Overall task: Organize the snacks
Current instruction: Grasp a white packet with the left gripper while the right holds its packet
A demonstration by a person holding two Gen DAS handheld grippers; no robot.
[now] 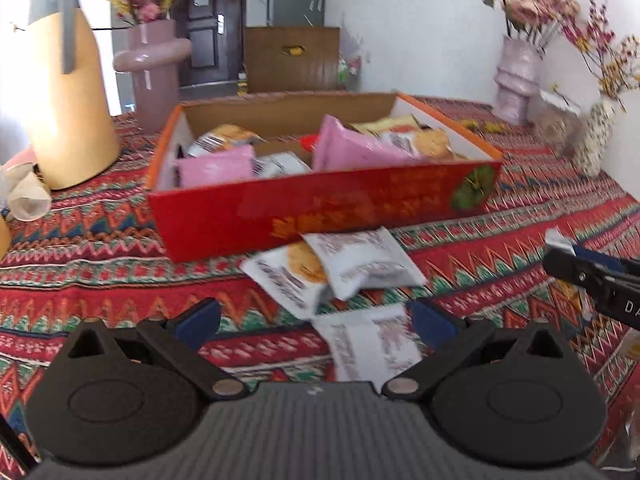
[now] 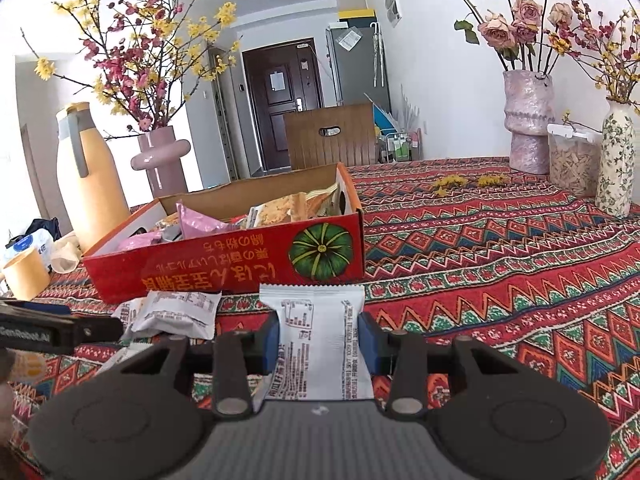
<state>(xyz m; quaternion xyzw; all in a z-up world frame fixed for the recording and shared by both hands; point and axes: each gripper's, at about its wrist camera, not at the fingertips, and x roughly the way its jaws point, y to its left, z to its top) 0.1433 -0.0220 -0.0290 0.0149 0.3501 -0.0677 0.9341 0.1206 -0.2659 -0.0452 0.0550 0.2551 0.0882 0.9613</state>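
Note:
A red cardboard box [image 1: 320, 212] with a pumpkin picture [image 2: 320, 250] stands on the patterned tablecloth and holds pink and white snack packets [image 1: 352, 146]. White snack packets [image 1: 340, 268] lie on the cloth in front of it, one more [image 1: 372, 344] right in front of my left gripper. My left gripper [image 1: 316, 320] is open and empty just above them. My right gripper [image 2: 318, 338] is shut on a white snack packet [image 2: 316, 340] and holds it above the cloth, near the box's front wall. It shows at the right edge of the left wrist view [image 1: 592, 276].
A tall beige jug [image 1: 68, 100] and a pink vase [image 1: 154, 68] stand left of the box. A paper cup [image 2: 26, 272] sits at the far left. A pink vase [image 2: 528, 120], a clear container [image 2: 572, 164] and a flowered vase [image 2: 616, 160] stand at the back right.

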